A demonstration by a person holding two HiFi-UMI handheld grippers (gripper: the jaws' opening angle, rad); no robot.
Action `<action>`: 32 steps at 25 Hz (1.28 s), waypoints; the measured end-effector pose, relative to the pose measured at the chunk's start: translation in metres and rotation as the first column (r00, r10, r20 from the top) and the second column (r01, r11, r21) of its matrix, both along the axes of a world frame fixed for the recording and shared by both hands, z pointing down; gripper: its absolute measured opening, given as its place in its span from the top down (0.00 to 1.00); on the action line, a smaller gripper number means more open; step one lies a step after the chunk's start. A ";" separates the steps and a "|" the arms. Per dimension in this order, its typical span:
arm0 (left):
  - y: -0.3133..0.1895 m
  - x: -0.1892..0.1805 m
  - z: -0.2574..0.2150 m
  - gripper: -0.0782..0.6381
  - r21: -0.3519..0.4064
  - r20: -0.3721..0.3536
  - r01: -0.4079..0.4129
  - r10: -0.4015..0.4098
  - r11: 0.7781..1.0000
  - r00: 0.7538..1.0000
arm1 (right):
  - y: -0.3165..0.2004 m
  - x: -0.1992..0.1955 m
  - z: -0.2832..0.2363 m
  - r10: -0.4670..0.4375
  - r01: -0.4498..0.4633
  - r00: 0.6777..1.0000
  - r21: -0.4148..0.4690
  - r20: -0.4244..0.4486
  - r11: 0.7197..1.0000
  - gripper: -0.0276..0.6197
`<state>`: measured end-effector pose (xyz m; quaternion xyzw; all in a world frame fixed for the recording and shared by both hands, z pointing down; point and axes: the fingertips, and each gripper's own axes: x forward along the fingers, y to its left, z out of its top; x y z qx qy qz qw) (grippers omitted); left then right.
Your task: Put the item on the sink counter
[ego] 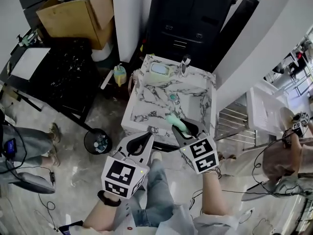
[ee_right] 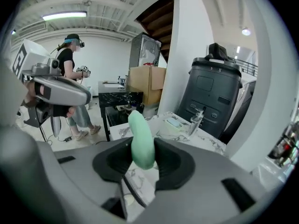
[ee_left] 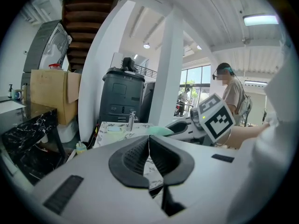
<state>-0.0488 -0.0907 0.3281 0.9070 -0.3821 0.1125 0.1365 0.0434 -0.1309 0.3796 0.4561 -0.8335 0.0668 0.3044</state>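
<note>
Marble-veined sink counter (ego: pixel 146 112), with its basin at centre, a faucet (ego: pixel 185 62) and a pale green dish (ego: pixel 159 70) on the back ledge. The right gripper (ee_right: pixel 142 146) reaches over the counter's front edge, its pads pinching a mint-green elongated item (ee_right: pixel 141 139) near its lower end. The item's long axis runs forward out of the jaws, and its free tip points toward the basin. The left gripper (ee_left: pixel 149 153) hangs short of the front edge, its jaws pressed together on nothing. The item is thus held above the counter, not yet resting on it. Judged from this, the right hand is the nearer one, and flat counter surface lies just ahead of and below the tip.
</note>
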 end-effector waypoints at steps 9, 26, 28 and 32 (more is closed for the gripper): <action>0.057 -0.011 -0.003 0.87 0.018 0.004 -0.023 0.023 1.000 1.000 | 0.072 -0.011 -0.012 0.080 -0.080 0.988 -0.002 0.131 0.997 0.75; 0.078 -0.008 0.008 0.87 -0.036 -0.022 0.051 -0.052 0.998 0.998 | 0.116 -0.019 0.014 0.059 -0.048 0.990 -0.085 0.125 0.995 0.75; 0.076 -0.005 0.011 0.87 -0.042 -0.021 0.063 -0.063 0.997 0.998 | 0.112 -0.019 0.016 0.045 -0.032 0.991 -0.097 0.129 0.995 0.75; 0.074 0.000 0.022 0.87 -0.056 -0.004 0.080 -0.080 0.995 0.997 | 0.107 -0.018 0.023 0.044 -0.025 0.987 -0.117 0.157 0.993 0.75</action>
